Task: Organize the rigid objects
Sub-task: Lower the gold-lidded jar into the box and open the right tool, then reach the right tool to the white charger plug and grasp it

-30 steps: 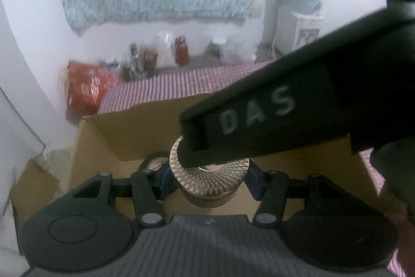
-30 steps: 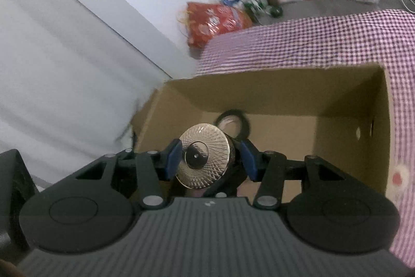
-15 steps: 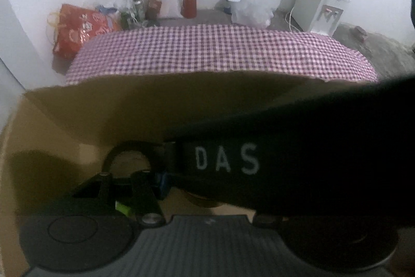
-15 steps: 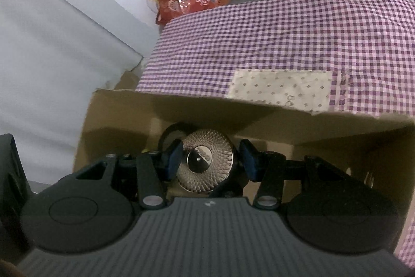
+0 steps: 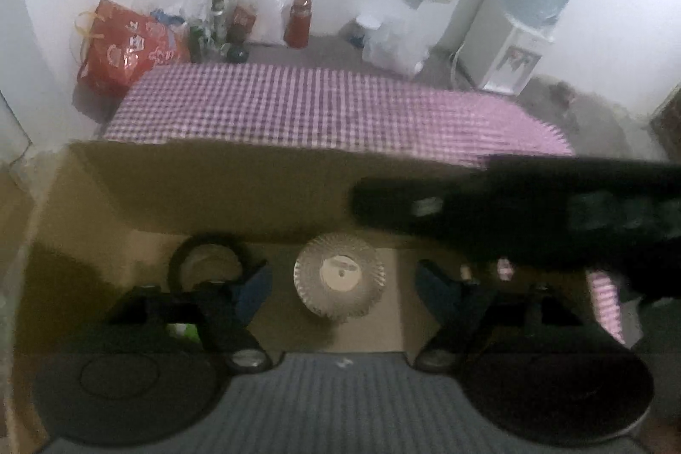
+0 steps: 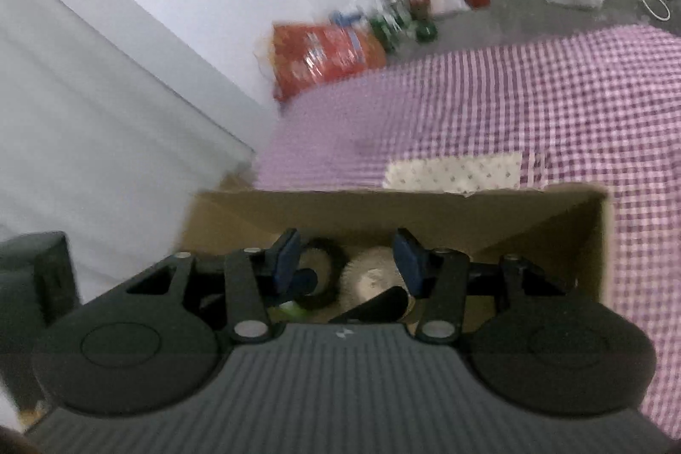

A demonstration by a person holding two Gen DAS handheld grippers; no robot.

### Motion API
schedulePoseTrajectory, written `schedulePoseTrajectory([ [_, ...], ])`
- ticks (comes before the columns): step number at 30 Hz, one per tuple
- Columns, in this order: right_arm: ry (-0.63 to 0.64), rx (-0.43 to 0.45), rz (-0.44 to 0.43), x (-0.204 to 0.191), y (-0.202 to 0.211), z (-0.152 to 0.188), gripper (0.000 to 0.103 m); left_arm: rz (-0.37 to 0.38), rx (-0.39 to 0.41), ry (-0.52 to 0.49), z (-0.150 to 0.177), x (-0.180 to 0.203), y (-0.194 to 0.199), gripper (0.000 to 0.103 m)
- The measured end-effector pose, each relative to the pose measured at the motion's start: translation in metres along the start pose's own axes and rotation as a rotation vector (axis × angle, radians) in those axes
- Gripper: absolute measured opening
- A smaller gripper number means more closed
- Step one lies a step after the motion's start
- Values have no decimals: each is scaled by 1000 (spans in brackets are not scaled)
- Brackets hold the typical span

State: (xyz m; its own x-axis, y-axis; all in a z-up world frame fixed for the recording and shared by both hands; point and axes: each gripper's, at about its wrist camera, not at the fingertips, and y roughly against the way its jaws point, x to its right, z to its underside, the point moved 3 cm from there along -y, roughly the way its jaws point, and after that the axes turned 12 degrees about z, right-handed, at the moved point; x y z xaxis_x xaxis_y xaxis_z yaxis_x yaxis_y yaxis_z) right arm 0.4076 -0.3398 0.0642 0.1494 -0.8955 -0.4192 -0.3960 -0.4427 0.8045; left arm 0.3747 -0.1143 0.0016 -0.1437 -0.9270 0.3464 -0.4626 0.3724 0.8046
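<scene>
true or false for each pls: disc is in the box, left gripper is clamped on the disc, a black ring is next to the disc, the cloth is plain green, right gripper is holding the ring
1. The ridged silver disc sits inside the cardboard box. True.
2. The left gripper is clamped on the disc. False: its jaws have just been opening, and both pads stand clear of the disc.
3. A black ring lies in the box beside the disc. True.
4. The cloth behind the box is plain green. False: it is purple and white check.
5. The right gripper holds the black ring. False: its pads stand apart with nothing gripped.
</scene>
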Motion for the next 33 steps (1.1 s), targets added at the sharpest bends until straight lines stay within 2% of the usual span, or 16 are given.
schedulePoseTrajectory([
  [6,-16,151,-117,3,90,32,48,96,44,-25,38,7,71,85],
  [10,-29,202,-182,9,133,75,49,154,109,-58,78,12,118,91],
  [13,-53,198,-240,12,145,119,49,200,144,-106,113,16,143,93],
  [17,-104,157,-270,18,131,179,50,237,139,-139,160,7,151,93],
  [21,-179,89,-268,20,102,222,50,183,142,-233,204,6,142,93],
  [25,-230,21,-251,16,74,240,50,76,134,-334,233,11,114,91],
  [28,-225,-13,-207,7,56,240,50,10,133,-372,242,13,93,80],
  [30,-206,-25,-165,-1,47,238,49,-18,129,-374,247,7,82,69],
  [33,-191,-41,-127,-10,35,231,49,-47,125,-373,249,4,68,61],
])
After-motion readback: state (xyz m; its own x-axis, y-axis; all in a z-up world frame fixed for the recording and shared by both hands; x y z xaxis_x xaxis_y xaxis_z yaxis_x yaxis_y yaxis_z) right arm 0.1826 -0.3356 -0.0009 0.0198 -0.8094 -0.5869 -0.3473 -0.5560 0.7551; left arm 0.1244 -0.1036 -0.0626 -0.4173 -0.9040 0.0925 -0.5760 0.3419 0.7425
